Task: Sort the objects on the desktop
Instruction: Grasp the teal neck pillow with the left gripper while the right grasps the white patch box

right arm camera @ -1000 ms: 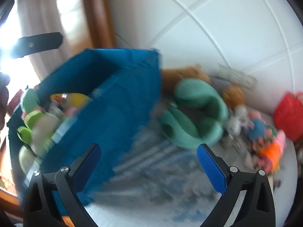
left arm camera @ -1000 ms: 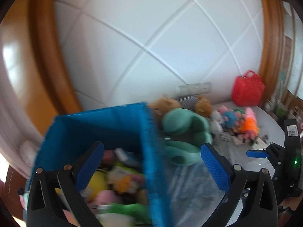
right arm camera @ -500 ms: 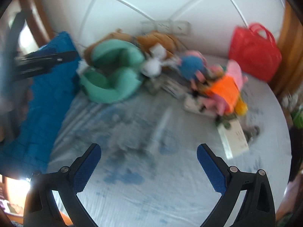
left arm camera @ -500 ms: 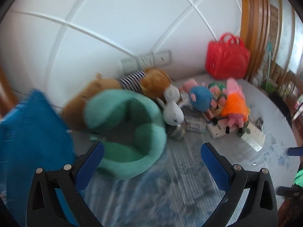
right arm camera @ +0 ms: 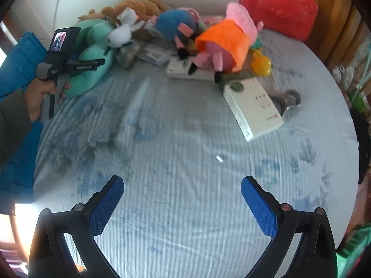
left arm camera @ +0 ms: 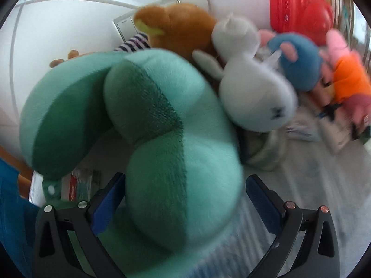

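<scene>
Left gripper (left arm camera: 183, 199): jaws spread wide, straddling the near lobe of the green neck pillow (left arm camera: 148, 143); no contact visible, nothing clamped. Pillow lies at the bench's (right arm camera: 185, 139) left rear, touching the white rabbit plush (left arm camera: 252, 97). Right gripper (right arm camera: 182, 205): jaws released, empty, over bare striped cloth. White box (right arm camera: 252, 106) sits well apart, right of centre, beside the pig plush (right arm camera: 222, 44).

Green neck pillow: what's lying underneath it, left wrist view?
Under the green neck pillow, inside its curve, a red-and-white printed packet shows on the tablecloth. How far the packet extends is hidden by the plush.
</scene>
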